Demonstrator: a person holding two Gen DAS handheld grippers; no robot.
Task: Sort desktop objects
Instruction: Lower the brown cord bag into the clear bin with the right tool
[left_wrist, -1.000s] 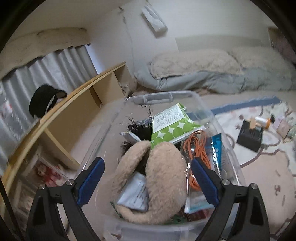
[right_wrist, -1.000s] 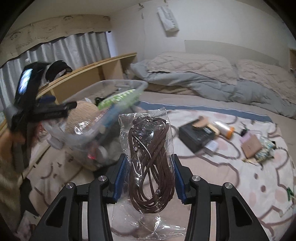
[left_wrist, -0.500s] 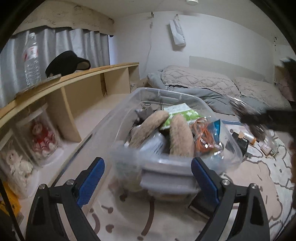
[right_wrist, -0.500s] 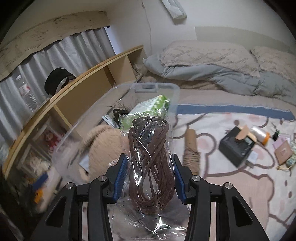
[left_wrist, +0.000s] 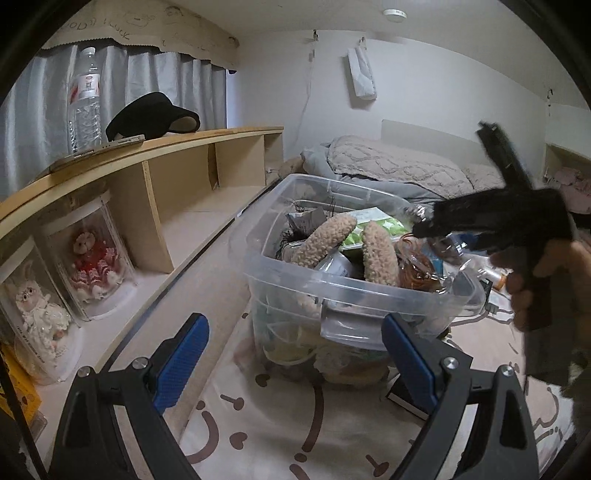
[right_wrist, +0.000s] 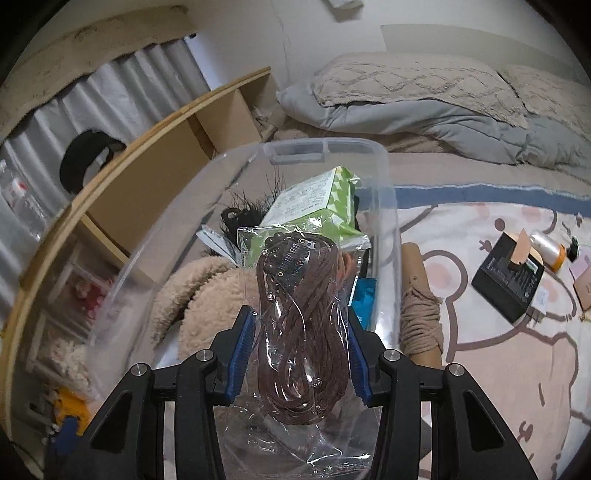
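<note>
A clear plastic bin (left_wrist: 332, 284) stands on the patterned mat, packed with a fluffy beige plush (left_wrist: 376, 251), a green-dotted box (right_wrist: 317, 206) and an orange cable (left_wrist: 417, 273). My left gripper (left_wrist: 291, 332) is open and holds nothing, just short of the bin's near wall. My right gripper (right_wrist: 299, 321) is shut on a clear bag of coiled brown cord (right_wrist: 295, 302). It holds the bag above the open bin (right_wrist: 321, 142), over the plush. In the left wrist view a hand (left_wrist: 535, 280) carries that gripper over the bin's right side.
A low wooden shelf (left_wrist: 177, 173) runs along the left, bearing a water bottle (left_wrist: 86, 103) and a black visor (left_wrist: 151, 114), with dolls in clear cases (left_wrist: 88, 258) below. A twine roll (right_wrist: 421, 317) and black box (right_wrist: 509, 277) lie on the mat. Bedding (right_wrist: 424, 92) is behind.
My left gripper has drawn back from above the bin to a lower spot in front of it. My right gripper has carried the bagged cord from the mat side to above the bin.
</note>
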